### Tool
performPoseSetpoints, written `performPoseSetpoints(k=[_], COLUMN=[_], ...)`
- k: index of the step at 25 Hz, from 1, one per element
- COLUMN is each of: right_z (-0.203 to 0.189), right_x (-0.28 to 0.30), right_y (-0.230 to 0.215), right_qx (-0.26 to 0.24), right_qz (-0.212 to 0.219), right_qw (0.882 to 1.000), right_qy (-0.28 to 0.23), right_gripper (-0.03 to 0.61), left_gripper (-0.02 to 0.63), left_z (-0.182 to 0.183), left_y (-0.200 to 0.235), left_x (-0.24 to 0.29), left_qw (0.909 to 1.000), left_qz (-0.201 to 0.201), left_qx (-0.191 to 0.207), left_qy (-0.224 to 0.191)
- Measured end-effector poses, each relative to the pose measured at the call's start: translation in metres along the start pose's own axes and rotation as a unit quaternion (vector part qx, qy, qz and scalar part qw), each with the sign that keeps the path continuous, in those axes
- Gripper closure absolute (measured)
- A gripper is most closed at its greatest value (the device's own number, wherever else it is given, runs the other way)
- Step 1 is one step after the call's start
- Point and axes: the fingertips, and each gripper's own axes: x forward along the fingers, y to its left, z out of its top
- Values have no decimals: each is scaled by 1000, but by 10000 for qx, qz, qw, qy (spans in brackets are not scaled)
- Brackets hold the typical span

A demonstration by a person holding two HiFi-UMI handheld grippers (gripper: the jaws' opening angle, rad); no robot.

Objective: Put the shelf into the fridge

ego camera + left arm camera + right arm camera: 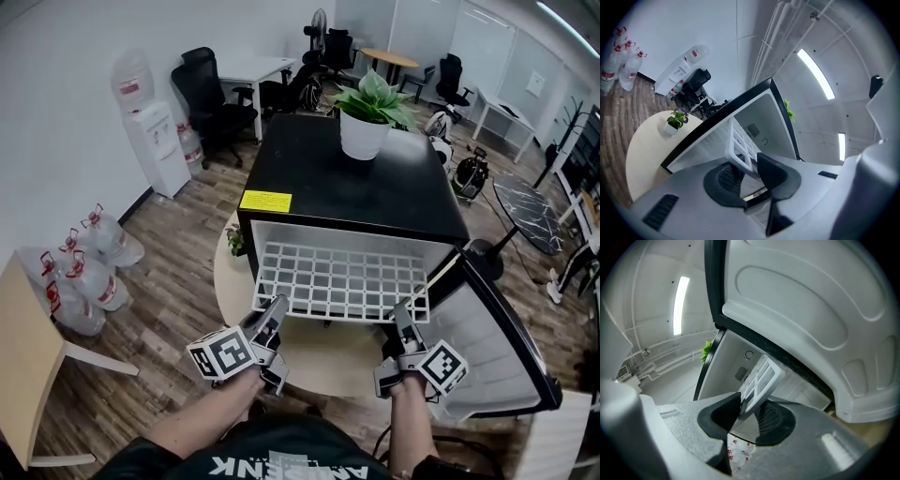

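A white grid shelf (pixel 342 277) lies level and halfway into the open small black fridge (pixel 356 187), with its front edge sticking out toward me. My left gripper (pixel 278 305) is shut on the shelf's front left corner. My right gripper (pixel 401 309) is shut on the front right corner. In the left gripper view the shelf's edge (pixel 740 147) sits between the dark pads of that gripper (pixel 750 161). The right gripper view shows the shelf (pixel 759 380) clamped in the right gripper (pixel 750 408), with the fridge's white inside behind it. The fridge door (pixel 487 347) hangs open at the right.
The fridge stands on a round pale table (pixel 328 352) with a small potted plant (pixel 234 239) at its left. A larger potted plant (pixel 370 117) sits on the fridge top. Water bottles (pixel 84 272), a water dispenser (pixel 159 141) and a wooden table (pixel 23 356) stand at the left.
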Motion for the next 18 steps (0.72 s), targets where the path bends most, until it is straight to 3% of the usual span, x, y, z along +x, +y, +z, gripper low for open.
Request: performPoseSetpoints(k=[5,11,13,15,18], right_z=[3,5,6,9,-1], right_x=[8,26,17,0,-19], right_y=[-12,4,-6,-23,-28], right_qx=[-45,-20,-609,-1468,-1742], right_qz=[40,205,-275,-1047,-1345], right_qw=[10000,9998,9976,9831,9748], right_qy=[-34,19,153,321,365], right_gripper=[485,477,471,445,439], left_gripper=[532,532,531,531,531], left_z=[-1,17,17,18,17], left_y=[7,5,5,5,6], left_x=[10,20,20,20,20], left_qw=[10000,9999,9999,9999,9999], left_qz=[53,125,116,115,110], left_qx=[-8,-14,12,21,23], left_qy=[-40,-41,-50,-59,-42])
